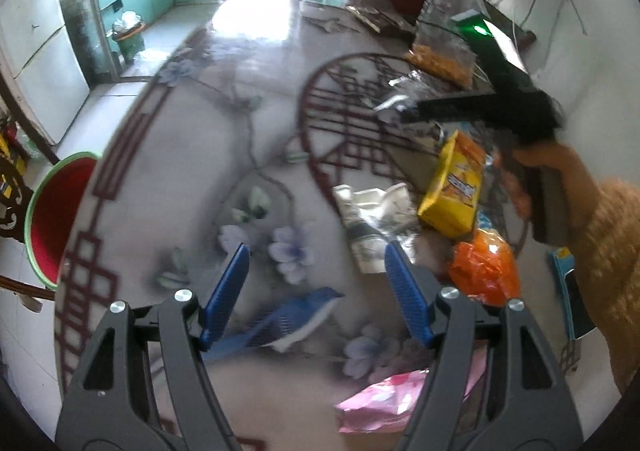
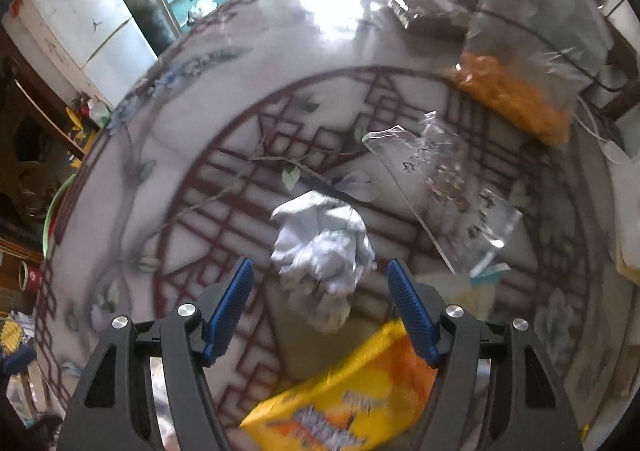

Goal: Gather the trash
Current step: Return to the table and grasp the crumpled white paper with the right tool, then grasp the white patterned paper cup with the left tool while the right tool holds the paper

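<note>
Crumpled tissue (image 2: 320, 247) lies between the open right hand-held gripper's (image 2: 320, 271) fingertips.

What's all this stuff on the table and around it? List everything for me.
table: one, pale with red lattice and flower print, fills both views
yellow snack packet: one, yellow-orange, right of centre
orange wrapper: one, orange, below the packet
crumpled paper: one, white, ahead of the right gripper
clear plastic bag: one, transparent, beyond the paper
pink wrapper: one, pink, near table edge
bin: one, red inside with green rim, left of table
left gripper: blue pads, open
right gripper: blue pads, open
</note>
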Demonstrator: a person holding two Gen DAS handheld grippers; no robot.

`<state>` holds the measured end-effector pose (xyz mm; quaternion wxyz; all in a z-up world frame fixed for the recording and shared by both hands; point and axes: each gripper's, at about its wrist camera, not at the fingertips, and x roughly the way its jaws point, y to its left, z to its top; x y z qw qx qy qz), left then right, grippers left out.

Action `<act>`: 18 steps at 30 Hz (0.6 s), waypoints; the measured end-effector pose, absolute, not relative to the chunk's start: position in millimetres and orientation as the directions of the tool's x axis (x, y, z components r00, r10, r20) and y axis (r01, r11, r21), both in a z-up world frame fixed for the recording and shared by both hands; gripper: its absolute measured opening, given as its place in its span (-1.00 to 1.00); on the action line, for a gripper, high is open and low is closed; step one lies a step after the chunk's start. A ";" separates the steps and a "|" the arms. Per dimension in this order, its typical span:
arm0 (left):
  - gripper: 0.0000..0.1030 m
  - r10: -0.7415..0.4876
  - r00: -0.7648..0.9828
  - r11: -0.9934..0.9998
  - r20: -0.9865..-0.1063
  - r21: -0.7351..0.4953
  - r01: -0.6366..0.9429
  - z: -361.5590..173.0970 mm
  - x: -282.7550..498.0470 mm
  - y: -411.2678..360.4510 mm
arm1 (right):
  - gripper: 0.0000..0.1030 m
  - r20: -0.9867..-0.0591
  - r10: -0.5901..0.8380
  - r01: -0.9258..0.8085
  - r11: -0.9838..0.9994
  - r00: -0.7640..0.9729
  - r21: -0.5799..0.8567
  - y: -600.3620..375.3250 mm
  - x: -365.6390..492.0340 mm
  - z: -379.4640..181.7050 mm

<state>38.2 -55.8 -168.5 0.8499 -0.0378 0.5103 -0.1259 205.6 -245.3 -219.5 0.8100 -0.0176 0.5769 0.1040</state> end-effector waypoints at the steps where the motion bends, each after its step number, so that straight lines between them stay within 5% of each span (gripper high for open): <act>1: 0.31 -0.252 0.441 0.965 -0.862 -0.190 0.180 -170.5 40.2 -61.4 | 0.23 -0.939 0.157 -0.190 0.976 0.306 0.102 -246.3 209.0 -222.8; 6: 0.31 -0.258 0.389 0.961 -0.884 -0.195 0.194 -186.0 52.6 -82.4 | -0.02 -0.935 0.196 -0.221 0.966 0.297 0.132 -252.0 214.9 -226.8; 18: 0.31 -0.345 0.277 0.927 -0.897 -0.280 0.248 -226.2 93.2 -129.1 | -0.03 -0.851 0.246 -0.153 0.969 0.465 0.196 -278.7 155.7 -163.8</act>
